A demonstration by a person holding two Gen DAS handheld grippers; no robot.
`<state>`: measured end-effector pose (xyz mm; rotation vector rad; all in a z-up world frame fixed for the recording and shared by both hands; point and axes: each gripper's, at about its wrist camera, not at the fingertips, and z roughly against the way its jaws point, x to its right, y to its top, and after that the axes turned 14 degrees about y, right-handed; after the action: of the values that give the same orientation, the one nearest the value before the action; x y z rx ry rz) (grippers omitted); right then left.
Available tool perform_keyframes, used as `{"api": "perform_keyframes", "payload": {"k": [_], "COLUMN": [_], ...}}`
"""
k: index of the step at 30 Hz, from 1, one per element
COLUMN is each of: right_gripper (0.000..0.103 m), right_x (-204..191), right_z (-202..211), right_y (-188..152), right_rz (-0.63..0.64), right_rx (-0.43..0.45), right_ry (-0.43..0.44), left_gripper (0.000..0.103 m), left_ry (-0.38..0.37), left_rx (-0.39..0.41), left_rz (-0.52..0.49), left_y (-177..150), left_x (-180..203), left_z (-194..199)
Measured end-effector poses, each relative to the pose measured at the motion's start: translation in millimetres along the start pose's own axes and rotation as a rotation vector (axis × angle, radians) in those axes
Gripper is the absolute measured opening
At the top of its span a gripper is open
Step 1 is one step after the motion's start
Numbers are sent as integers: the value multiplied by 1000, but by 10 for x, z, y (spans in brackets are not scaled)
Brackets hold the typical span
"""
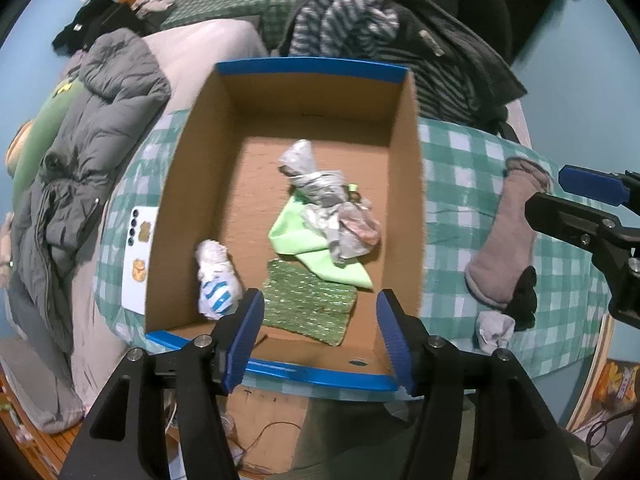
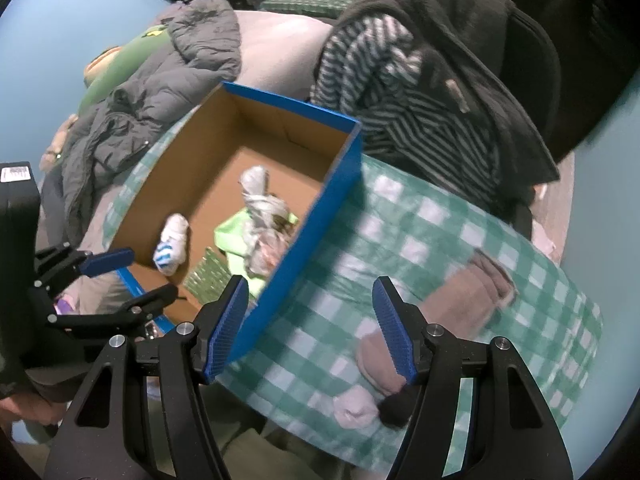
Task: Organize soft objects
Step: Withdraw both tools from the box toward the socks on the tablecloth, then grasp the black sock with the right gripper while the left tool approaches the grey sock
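A cardboard box (image 1: 200, 184) with a blue rim stands on the checked tablecloth (image 1: 460, 168). In it lie a white-and-blue sock ball (image 1: 218, 280), a light green cloth (image 1: 316, 248), a sparkly green cloth (image 1: 308, 308) and a grey-white bundle (image 1: 316, 176). My left gripper (image 1: 320, 312) hangs open over the box's near edge, nothing between its fingers. Right of the box (image 2: 320, 216) lie a long mauve sock (image 2: 452, 312), a black ball (image 2: 400, 404) and a pale pink sock (image 2: 354, 406). My right gripper (image 2: 310, 300) is open above the cloth, between the box wall and the mauve sock.
A white phone (image 1: 140, 256) lies left of the box. A grey padded jacket (image 1: 88, 128) is heaped further left. A striped garment (image 1: 360, 24) and a dark coat hang over a chair behind the table. The table's near edge is just below the grippers.
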<state>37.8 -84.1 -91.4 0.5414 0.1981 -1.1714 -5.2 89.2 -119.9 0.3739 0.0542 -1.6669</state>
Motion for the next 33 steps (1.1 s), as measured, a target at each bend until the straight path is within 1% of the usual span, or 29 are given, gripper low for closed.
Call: {"api": "perform_keyframes", "payload": {"k": [15,19,25,33], "right_gripper": [65,65,65,65], "right_x": [661,787,969,1213], "right_z": [207,211,134,-138], "right_y": [-614,-750,-968,-1251], "right_rz": [-153,-186,-227,-283], "right_rx": [-32,-43,-65,-125], "right_ry": [-54,-58,-63,-44], "left_gripper": [62,62,65,67], "left_ry": [-33,-42,-54,-55], "left_rx": [3,-5,-20,-56], "left_rz": [-172,-200,-228,-275], "left_y": [-112,-124,-140,-210], "left_x": [724,894,1113,1389], "left_z": [99,81,17,-147]}}
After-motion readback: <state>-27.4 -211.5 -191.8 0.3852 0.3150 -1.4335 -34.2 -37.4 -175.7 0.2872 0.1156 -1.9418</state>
